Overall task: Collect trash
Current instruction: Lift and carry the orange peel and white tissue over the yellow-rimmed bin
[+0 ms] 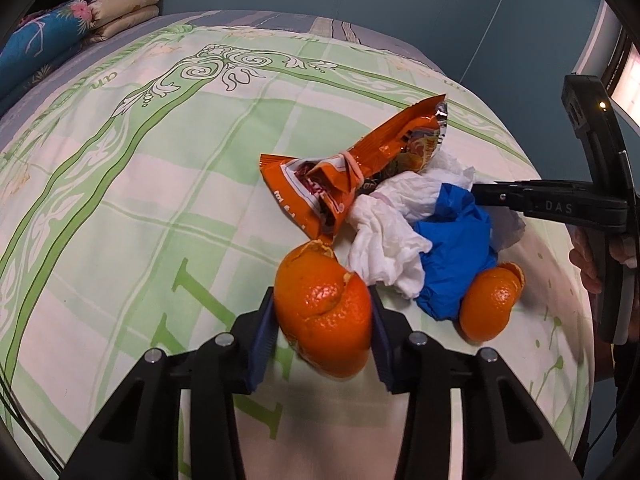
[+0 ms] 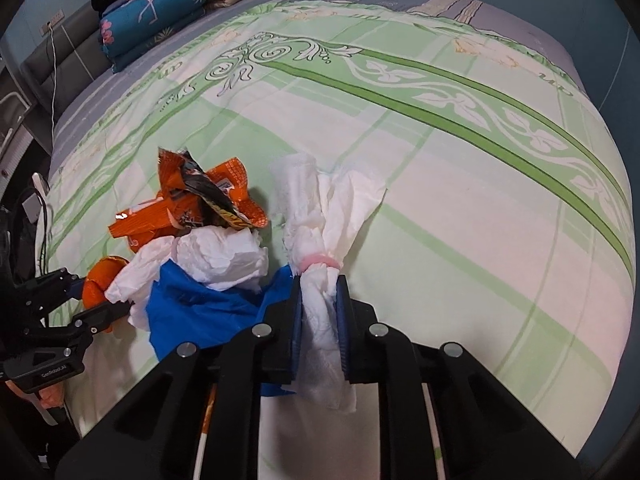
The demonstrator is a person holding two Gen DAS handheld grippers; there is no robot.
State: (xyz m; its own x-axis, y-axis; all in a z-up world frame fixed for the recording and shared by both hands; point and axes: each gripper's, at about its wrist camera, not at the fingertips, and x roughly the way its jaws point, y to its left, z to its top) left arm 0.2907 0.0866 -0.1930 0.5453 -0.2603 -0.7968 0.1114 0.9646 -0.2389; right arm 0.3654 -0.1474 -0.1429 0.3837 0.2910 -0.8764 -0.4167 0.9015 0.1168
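Bedspread (image 1: 160,200) holds two orange peels; left tool (image 1: 324,320) clamps one (image 1: 324,312), right tool (image 2: 320,320) tissue (image 2: 320,300).

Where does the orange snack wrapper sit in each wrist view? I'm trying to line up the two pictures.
Left wrist view: orange snack wrapper right of centre, behind the white tissues.
Right wrist view: wrapper left of centre.
Shared landmark: blue plastic scrap, nearer each camera than the wrapper.

Trash heap on bed (image 1: 160,200): snack wrapper (image 1: 360,168) behind tissue (image 1: 384,232); plastic bag (image 1: 452,256) right of tissue; peel (image 1: 324,312) in front, second peel (image 1: 490,304) right of bag.
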